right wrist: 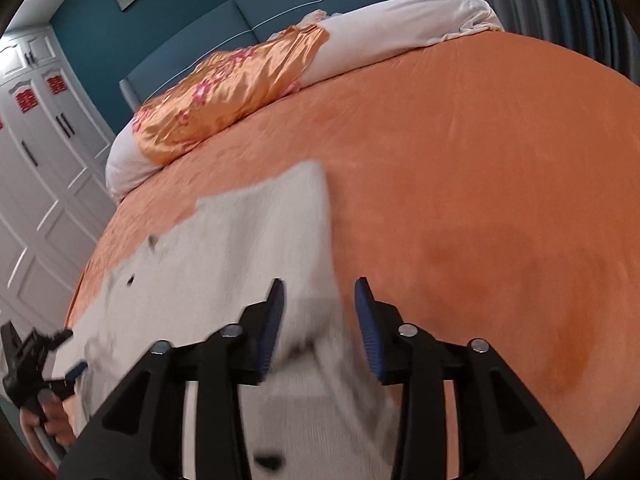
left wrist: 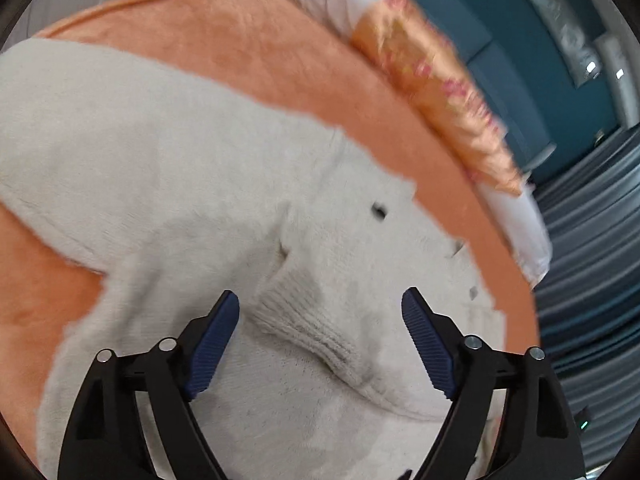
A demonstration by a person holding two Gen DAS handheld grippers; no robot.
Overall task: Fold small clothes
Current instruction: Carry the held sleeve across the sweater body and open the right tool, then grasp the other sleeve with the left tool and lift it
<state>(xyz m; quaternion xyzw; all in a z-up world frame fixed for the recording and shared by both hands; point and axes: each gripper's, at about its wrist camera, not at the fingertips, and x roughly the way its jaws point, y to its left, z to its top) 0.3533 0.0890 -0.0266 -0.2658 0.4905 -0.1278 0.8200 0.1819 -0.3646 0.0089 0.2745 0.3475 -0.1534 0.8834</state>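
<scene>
1. Oddly, red paper emblems on the wardrobe doors (right wrist: 44,92) are staying unreadable.
2. White garment (left wrist: 208,184) is lying blurred on the orange bedspread (right wrist: 460,168), near its left edge.
3. Left gripper (left wrist: 320,344) is gaping over a ribbed cuff (left wrist: 312,320); right gripper (right wrist: 320,328) is spreading around a blurred garment edge.

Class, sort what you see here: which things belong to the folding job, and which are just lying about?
Belongs to the job:
white fleece garment
left gripper
right gripper

Just lying about:
orange floral pillow
white duvet
orange bedspread

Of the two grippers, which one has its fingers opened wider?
The left gripper: its fingers stand far apart over the ribbed cuff of the white sweater. The right gripper shows a narrower gap.
</scene>
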